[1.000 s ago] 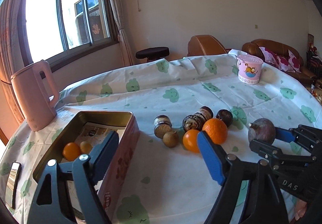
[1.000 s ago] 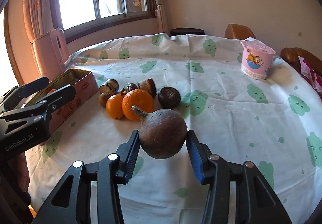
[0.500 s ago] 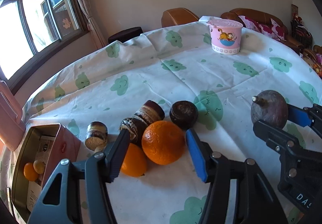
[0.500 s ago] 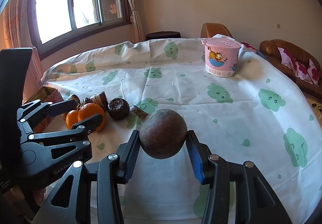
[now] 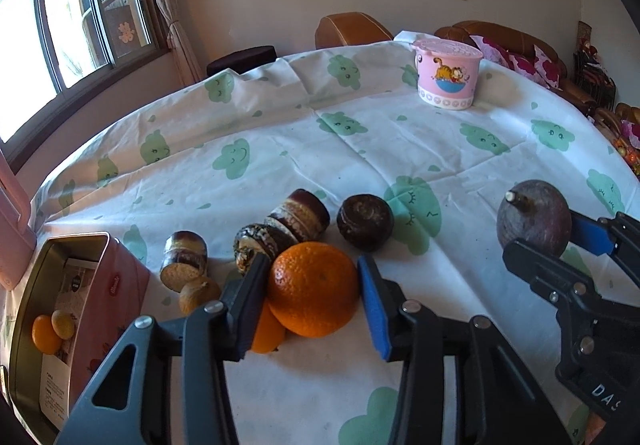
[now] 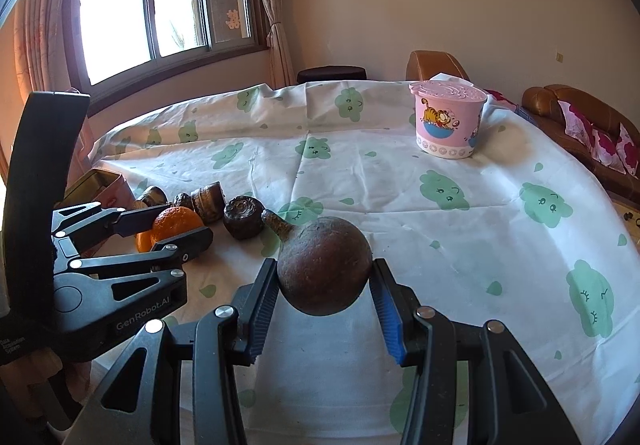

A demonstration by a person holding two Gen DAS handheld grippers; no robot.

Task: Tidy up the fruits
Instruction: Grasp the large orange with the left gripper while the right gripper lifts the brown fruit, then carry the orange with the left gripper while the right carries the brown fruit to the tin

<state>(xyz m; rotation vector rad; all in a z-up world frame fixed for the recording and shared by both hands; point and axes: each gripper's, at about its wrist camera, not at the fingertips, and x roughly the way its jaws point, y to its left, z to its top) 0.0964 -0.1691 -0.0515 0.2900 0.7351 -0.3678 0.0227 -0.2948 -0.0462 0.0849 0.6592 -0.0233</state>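
two hand-held grippers work at once: the left hand-held gripper (image 5: 312, 297) has just been closing its jaws around the big orange (image 5: 314, 287) on the worktop (image 5: 400, 149), presumably bound for the tin (image 5: 80, 265), while the right hand-held gripper (image 6: 324, 301) clamps the dark round fruit (image 6: 324, 265) aloft, waiting.

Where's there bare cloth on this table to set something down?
Bare tablecloth lies between the pink tub and the dark fruit in the right claw. It is crowded around the large orange, beside the tin.

Black tongs (image 5: 312, 307), blue ribbed pads (image 5: 374, 311), silver screws, white lettering
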